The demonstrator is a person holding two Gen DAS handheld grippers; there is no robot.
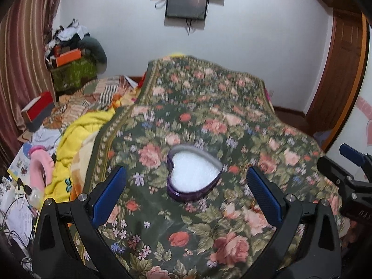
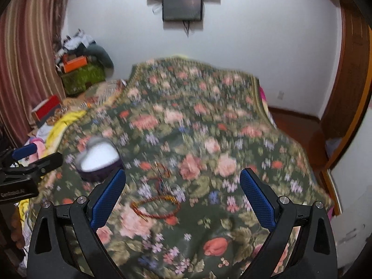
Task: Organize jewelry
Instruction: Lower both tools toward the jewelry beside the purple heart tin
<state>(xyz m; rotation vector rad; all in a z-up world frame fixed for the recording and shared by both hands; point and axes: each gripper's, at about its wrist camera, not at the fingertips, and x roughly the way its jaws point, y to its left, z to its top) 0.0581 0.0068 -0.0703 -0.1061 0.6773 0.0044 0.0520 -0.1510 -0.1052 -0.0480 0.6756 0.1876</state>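
Only the right wrist view shows the red cord bracelet [image 2: 155,205], blurred and seemingly looped, lying on the floral blanket [image 2: 209,121] between the spread fingers of the right gripper [image 2: 182,193]. Meanwhile the left gripper [image 1: 186,190], also apart, frames the open heart-shaped box [image 1: 194,174], purple with white lining.

A purple heart-shaped tin box [image 1: 193,176] with white padding inside lies open and lidless, flat on the floral bedspread [image 1: 209,116]. To the right of the box, apart from it, a red-and-gold braided bracelet [image 2: 155,207] lies in a loop, with smaller blurred red and blue strands [image 2: 160,174] just beyond it.
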